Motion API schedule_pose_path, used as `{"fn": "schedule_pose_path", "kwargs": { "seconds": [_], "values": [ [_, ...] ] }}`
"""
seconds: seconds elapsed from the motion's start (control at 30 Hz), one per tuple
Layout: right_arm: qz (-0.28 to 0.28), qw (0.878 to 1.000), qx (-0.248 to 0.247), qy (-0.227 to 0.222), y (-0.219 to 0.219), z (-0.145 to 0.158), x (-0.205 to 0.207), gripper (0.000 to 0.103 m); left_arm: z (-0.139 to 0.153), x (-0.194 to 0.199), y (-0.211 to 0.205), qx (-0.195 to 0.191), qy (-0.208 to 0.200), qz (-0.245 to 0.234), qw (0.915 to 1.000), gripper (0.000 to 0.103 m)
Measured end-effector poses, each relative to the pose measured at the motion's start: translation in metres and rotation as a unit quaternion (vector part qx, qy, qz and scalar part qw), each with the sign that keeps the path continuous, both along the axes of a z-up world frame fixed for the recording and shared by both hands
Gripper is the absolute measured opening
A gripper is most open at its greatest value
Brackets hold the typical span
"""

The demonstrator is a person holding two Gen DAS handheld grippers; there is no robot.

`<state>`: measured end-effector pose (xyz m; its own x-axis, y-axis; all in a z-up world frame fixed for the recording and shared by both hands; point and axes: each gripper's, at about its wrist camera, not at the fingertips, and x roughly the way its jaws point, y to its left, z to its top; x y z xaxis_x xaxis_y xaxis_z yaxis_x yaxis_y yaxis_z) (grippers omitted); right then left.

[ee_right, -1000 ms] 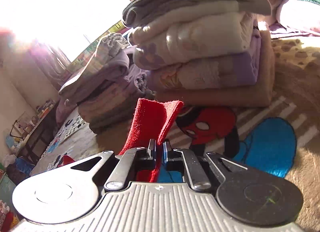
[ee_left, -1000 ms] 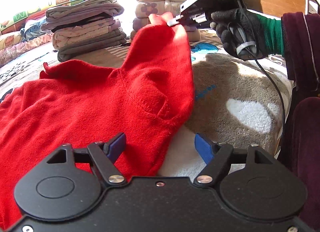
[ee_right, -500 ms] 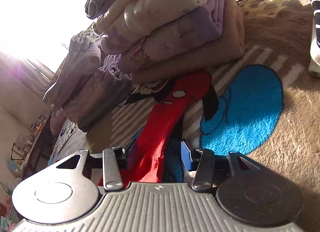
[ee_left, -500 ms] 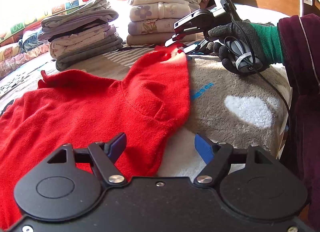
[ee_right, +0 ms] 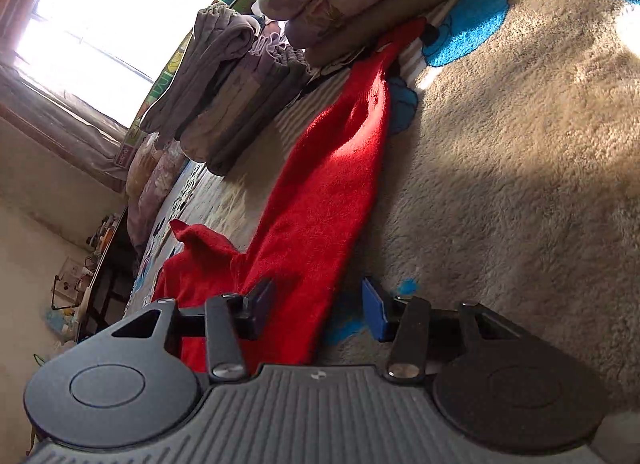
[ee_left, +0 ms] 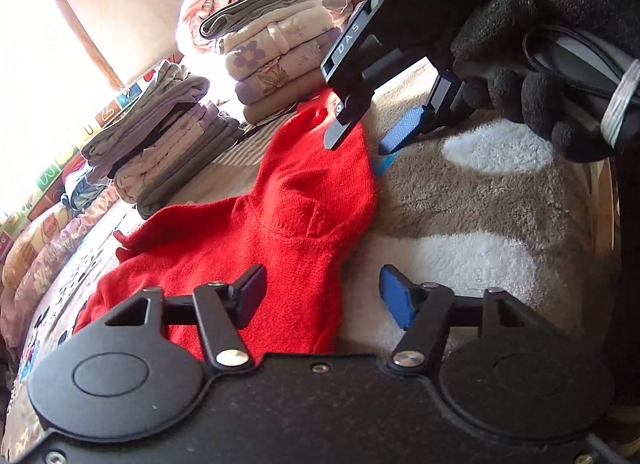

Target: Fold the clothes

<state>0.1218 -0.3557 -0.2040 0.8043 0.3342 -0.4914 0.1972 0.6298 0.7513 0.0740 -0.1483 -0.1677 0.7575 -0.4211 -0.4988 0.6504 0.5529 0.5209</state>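
The red sweater [ee_left: 256, 240] lies spread on the blanket [ee_left: 480, 200], filling the lower left and centre of the left wrist view, with one sleeve [ee_right: 332, 168] running up toward the top centre of the right wrist view, its cuff ending just beside the nearer of two stacks [ee_left: 272, 52] of folded clothes. It is a soft knit, light and limp, and I judge it will drape and sag wherever it is not held, stretch a little under pull, and cling to the plush blanket rather than slide. Nothing about it is fragile or slippery; the rubber-like blue pads [ee_left: 396, 300] should bite the knit well. The left gripper [ee_left: 320, 296], at the bottom of its own view, has its jaws apart over the sweater's edge near the armpit, holding nothing. The right gripper [ee_left: 360, 136], carried by a gloved hand [ee_left: 540, 64] in the upper right of the left wrist view, also has its jaws spread, one finger over the sleeve and the other over bare blanket; it grips nothing. A good hold looks to be the cuff or the sleeve's outer edge, pinched through both layers, with the other gripper taking the shoulder seam so the sleeve folds across the body without bunching.
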Motion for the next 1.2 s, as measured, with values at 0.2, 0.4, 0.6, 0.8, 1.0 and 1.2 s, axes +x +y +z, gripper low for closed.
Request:
{"fn": "schedule_pose_path", "kwargs": {
  "seconds": [0.2,0.4,0.6,0.8,1.0,1.2],
  "values": [
    [-0.001,0.999,-0.041,-0.014,0.009,0.005,0.0,0.004,-0.019,-0.014,-0.016,0.079,-0.063,-0.009,0.9948,0.006],
    [0.016,0.995,-0.094,0.002,0.005,0.004,-0.004,0.003,-0.025,-0.02,-0.018,0.116,-0.076,-0.025,0.99,0.004],
    [0.007,0.986,-0.168,-0.01,0.019,0.025,-0.018,0.021,-0.013,-0.016,-0.008,0.086,-0.034,-0.038,0.995,0.005],
    [0.111,0.938,-0.301,-0.13,0.076,0.056,-0.024,0.021,0.03,0.012,0.045,-0.057,0.111,-0.036,0.9915,0.013],
    [0.188,0.909,-0.362,-0.09,0.106,0.023,-0.009,0.017,0.043,0.071,0.118,-0.2,0.18,0.096,0.9583,0.013],
    [0.174,0.933,-0.3,-0.096,0.096,0.046,-0.017,0.021,0.053,0.124,0.192,-0.299,0.206,0.185,0.9133,0.017]
  ]
}}
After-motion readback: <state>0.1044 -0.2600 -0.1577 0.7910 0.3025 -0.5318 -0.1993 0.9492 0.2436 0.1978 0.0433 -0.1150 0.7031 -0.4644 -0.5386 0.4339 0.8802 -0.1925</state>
